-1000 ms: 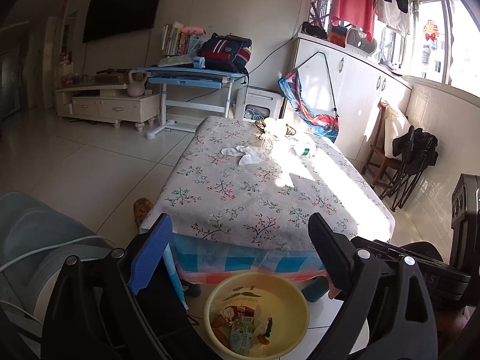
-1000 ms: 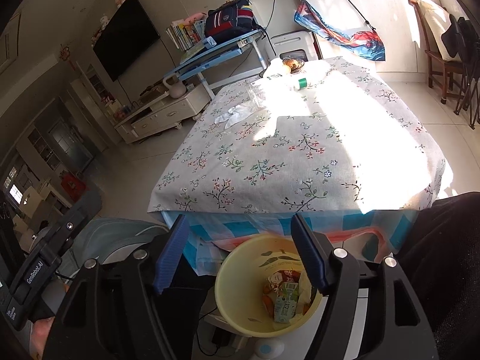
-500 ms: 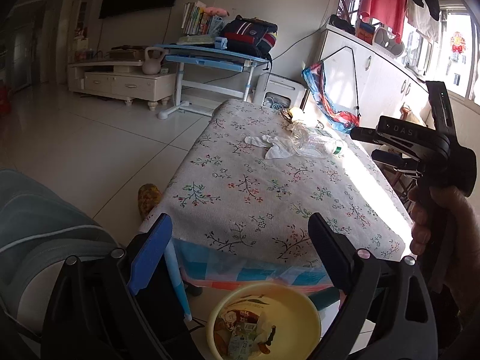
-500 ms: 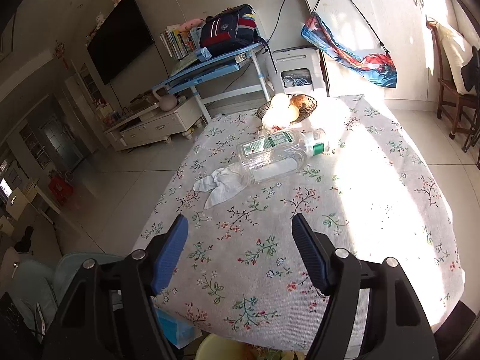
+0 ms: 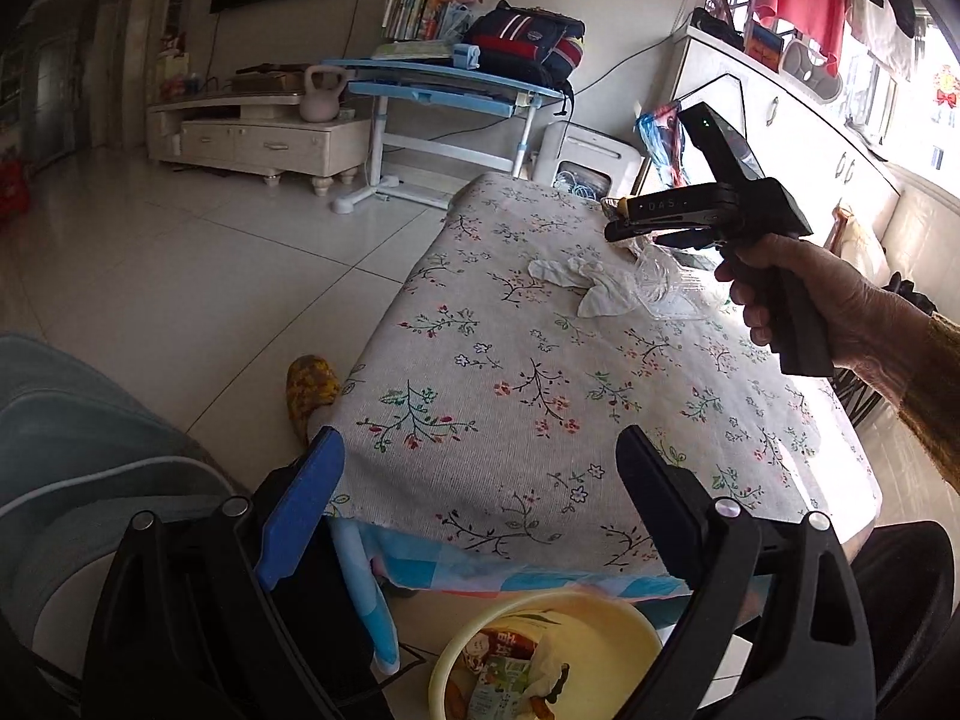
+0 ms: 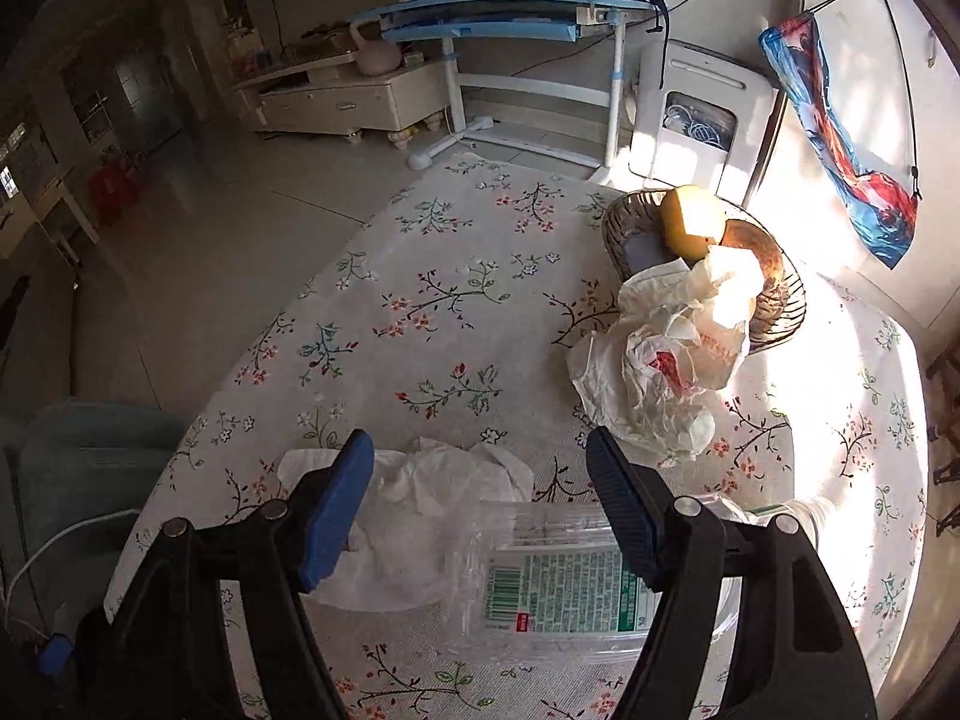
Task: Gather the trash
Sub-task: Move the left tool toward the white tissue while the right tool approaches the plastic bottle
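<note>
R tongs [image 6: 480,498] released over crumpled tissue [image 6: 414,516], clear ribbed bottle [image 6: 558,588]; L tongs [image 5: 474,480] released.

Bare tablecloth [image 6: 420,312] left; wire basket [image 6: 774,300], crumpled bag [image 6: 666,360] crowd right

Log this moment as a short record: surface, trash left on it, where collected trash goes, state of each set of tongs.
surface: table with floral cloth
trash on table: crumpled tissue, clear plastic bottle lying flat, crumpled plastic bag against the wire basket
bin: yellow basin on the floor, wrappers inside
left tongs: open, empty
right tongs: open, above tissue and bottle
</note>
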Available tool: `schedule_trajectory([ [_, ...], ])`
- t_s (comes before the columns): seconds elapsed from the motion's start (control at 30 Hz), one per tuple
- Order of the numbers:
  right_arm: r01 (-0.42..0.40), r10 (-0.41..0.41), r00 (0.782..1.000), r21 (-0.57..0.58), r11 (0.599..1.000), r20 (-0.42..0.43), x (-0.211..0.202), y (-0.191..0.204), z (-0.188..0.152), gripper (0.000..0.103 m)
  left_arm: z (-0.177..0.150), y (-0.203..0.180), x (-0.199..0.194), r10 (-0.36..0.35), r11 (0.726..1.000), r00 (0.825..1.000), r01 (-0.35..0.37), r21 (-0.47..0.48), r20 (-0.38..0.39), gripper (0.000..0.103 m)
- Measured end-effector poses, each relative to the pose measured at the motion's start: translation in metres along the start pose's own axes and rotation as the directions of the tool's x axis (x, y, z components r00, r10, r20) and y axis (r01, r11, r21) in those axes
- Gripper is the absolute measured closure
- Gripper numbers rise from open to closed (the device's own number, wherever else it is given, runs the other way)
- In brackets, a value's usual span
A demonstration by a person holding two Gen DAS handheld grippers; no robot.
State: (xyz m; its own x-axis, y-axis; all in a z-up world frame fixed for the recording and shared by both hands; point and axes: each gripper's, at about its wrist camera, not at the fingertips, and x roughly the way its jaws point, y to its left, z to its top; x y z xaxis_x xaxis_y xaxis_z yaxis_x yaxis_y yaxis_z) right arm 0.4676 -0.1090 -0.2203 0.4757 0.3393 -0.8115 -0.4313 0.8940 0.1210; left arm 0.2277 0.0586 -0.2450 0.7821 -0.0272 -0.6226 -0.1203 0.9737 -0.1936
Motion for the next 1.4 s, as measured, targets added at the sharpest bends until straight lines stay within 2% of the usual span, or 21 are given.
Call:
schedule_trajectory([
  [0.17,-0.094,0.079,0.992,-0.161,0.983,-0.098,-0.005,0.004,-0.017,0.032,0.014,0.001,0.016,0.003,1.0,1.0,-0.003,0.002,0.007,0.014],
  [0.37,-0.246,0.178,0.954,-0.293,0.924,-0.24,-0.046,0.011,-0.071,0.032,0.032,-0.012,0.031,-0.015,0.999,1.0,0.014,0.029,0.021,0.014],
  [0.43,-0.281,0.217,0.947,-0.281,0.918,-0.238,-0.068,0.009,-0.09,0.032,0.039,-0.019,0.035,-0.021,0.999,0.999,0.02,0.049,0.029,0.014],
  [0.47,-0.286,0.237,0.95,-0.259,0.922,-0.205,-0.082,0.006,-0.098,0.032,0.042,-0.022,0.037,-0.026,0.998,0.999,0.024,0.06,0.034,0.014],
  [0.57,-0.241,0.24,0.97,-0.125,0.962,-0.023,-0.127,-0.011,-0.12,0.025,0.053,-0.035,0.047,-0.036,0.993,0.998,0.03,0.111,0.049,0.013],
  [0.6,-0.201,0.204,0.978,-0.059,0.978,0.045,-0.138,-0.017,-0.125,0.02,0.058,-0.041,0.051,-0.035,0.992,0.998,0.028,0.126,0.053,0.013],
  [0.67,-0.118,0.11,0.985,0.053,0.992,0.137,-0.149,-0.026,-0.138,0.018,0.068,-0.05,0.062,-0.043,0.988,0.997,0.033,0.149,0.062,0.013],
  [0.73,-0.013,-0.011,0.983,0.129,0.992,0.186,-0.146,-0.031,-0.145,0.018,0.078,-0.061,0.075,-0.048,0.984,0.997,0.037,0.174,0.064,0.013],
  [0.77,0.015,-0.045,0.979,0.149,0.989,0.199,-0.142,-0.033,-0.146,0.018,0.082,-0.067,0.082,-0.055,0.981,0.997,0.043,0.187,0.062,0.013],
  [0.87,0.072,-0.105,0.975,0.169,0.983,0.194,-0.127,-0.042,-0.142,0.018,0.094,-0.083,0.104,-0.069,0.972,0.997,0.057,0.227,0.045,0.013],
  [1.07,0.108,-0.125,0.98,0.113,0.988,0.154,-0.099,-0.063,-0.122,0.016,0.113,-0.107,0.153,-0.067,0.961,0.998,0.069,0.268,-0.016,0.012],
  [1.2,0.066,-0.083,0.988,0.134,0.989,0.134,-0.083,-0.074,-0.115,0.016,0.124,-0.108,0.178,-0.062,0.968,0.997,0.073,0.242,-0.052,0.012],
  [1.4,0.062,-0.083,0.983,0.125,0.99,0.162,-0.074,-0.077,-0.111,0.016,0.135,-0.107,0.211,-0.054,0.964,0.99,0.085,0.252,-0.128,0.012],
])
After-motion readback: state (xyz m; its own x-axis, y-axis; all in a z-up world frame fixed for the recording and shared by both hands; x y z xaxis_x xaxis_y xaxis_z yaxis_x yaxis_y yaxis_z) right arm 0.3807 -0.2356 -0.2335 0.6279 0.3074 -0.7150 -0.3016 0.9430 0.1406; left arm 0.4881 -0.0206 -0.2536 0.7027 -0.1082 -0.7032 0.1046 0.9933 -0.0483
